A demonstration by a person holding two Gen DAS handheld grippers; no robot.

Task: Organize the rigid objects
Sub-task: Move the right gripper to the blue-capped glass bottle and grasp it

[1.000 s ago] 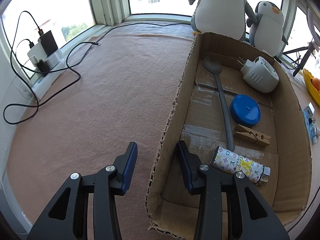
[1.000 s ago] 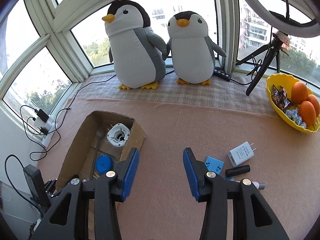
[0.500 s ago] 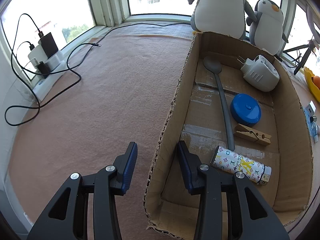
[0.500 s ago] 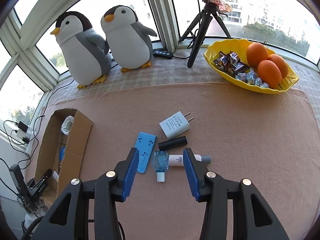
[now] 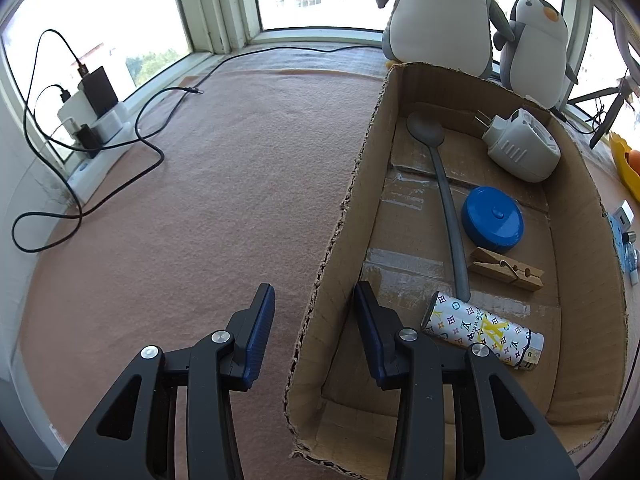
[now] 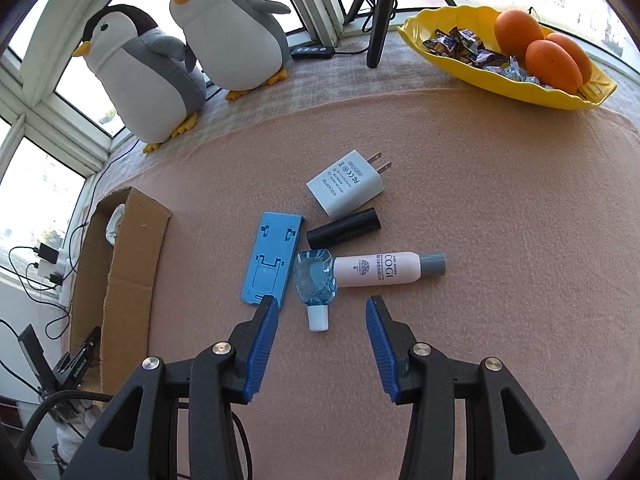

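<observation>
The left gripper (image 5: 314, 316) is wide open and holds nothing, its jaws straddling the near wall of the cardboard box (image 5: 348, 216) at the right of the frame. Inside lie a grey spoon (image 5: 444, 184), blue lid (image 5: 492, 218), clothespin (image 5: 506, 270), patterned lighter (image 5: 482, 330) and white adapter (image 5: 520, 152). The right gripper (image 6: 322, 322) is also wide open and empty, just below the small blue bottle (image 6: 315, 282) at frame centre, beside a blue stand (image 6: 272, 258), black tube (image 6: 343, 227), white charger (image 6: 346, 188) and pink bottle (image 6: 384, 269).

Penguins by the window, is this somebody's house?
Probably a home, at a bay-window ledge high up. Two plush penguins sit by the glass, a yellow fruit bowl holds oranges and sweets, and a phone charger lies about.
</observation>
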